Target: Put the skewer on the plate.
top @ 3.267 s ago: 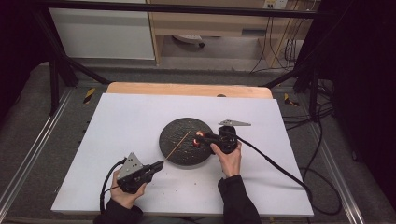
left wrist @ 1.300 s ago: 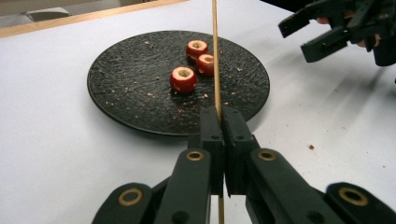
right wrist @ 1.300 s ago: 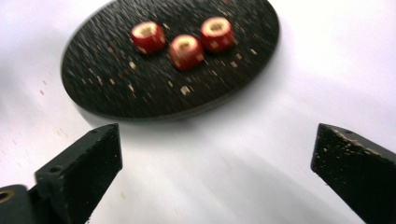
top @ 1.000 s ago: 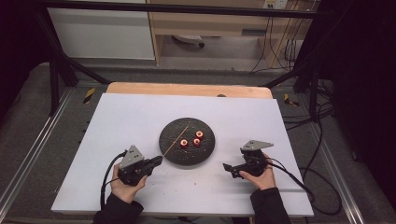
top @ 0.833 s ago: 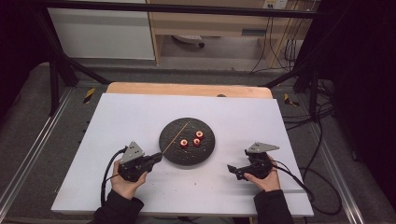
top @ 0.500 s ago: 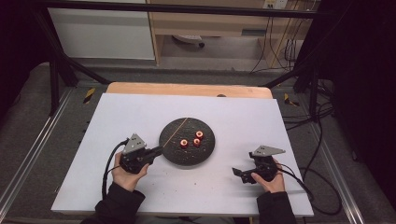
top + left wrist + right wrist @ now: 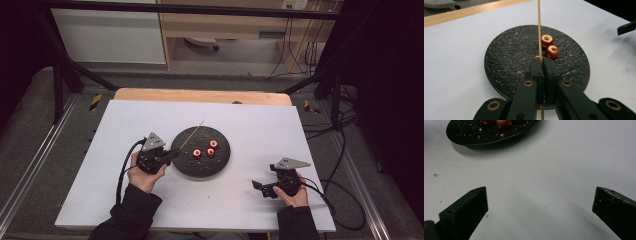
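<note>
A dark round plate (image 7: 200, 165) lies mid-table with three small red cored fruit pieces (image 7: 210, 152) on it. My left gripper (image 7: 171, 154) sits at the plate's left rim, shut on a thin wooden skewer (image 7: 192, 135) that slants up across the plate. In the left gripper view the jaws (image 7: 541, 61) pinch the skewer (image 7: 539, 25) above the plate (image 7: 506, 55), with two fruit pieces (image 7: 553, 51) just right of it. My right gripper (image 7: 261, 188) rests near the front right, open and holding nothing. Its jaws (image 7: 540, 205) stand wide over bare table, and the plate (image 7: 474, 136) is farther off.
White tabletop (image 7: 250, 125) surrounds the plate, with crumbs (image 7: 435, 174) scattered on it. A wooden strip (image 7: 200, 95) runs along the far edge. Cables trail off the right side (image 7: 330, 195). The right gripper's jaw tip (image 7: 626, 27) shows far right in the left gripper view.
My left gripper has carried the skewer up and to the right, onto the plate's left rim. The right gripper left the plate earlier and has drifted further right.
</note>
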Motion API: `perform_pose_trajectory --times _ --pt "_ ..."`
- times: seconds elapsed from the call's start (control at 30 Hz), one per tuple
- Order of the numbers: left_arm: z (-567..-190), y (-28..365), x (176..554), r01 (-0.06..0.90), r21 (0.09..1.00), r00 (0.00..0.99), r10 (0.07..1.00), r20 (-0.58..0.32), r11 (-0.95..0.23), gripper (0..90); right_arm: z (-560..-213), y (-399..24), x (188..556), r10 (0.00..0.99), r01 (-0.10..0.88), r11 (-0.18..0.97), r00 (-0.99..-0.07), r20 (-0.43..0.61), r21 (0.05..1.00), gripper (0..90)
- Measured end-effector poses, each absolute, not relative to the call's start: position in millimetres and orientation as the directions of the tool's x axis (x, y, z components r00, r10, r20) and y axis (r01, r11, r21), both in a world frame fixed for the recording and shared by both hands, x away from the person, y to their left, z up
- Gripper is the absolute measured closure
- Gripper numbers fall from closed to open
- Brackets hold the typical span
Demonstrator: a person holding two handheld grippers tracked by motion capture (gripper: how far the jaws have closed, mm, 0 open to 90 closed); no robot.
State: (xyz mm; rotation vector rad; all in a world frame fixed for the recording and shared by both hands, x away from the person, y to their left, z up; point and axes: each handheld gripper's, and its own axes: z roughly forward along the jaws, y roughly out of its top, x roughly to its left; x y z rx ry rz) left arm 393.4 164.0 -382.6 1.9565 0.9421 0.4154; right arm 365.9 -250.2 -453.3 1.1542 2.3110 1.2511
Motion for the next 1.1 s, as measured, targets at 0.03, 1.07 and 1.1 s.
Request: perform_pose_trajectory --times 0.03,1.07,1.1 --pt "-383 162 396 0.454 0.836 0.651 0.755 -0.075 -0.308 87.9 -453 -250 366 0.751 0.519 0.312 -0.648 0.128 0.796 1.0" --pt "-434 121 447 0.576 0.721 0.567 0.824 -0.012 -0.385 87.7 -458 -249 365 0.749 0.526 0.326 -0.651 0.126 0.785 1.3" --pt "-435 120 447 0.577 0.720 0.566 0.824 -0.013 -0.385 87.7 -458 -249 365 0.749 0.526 0.327 -0.651 0.124 0.786 1.3"
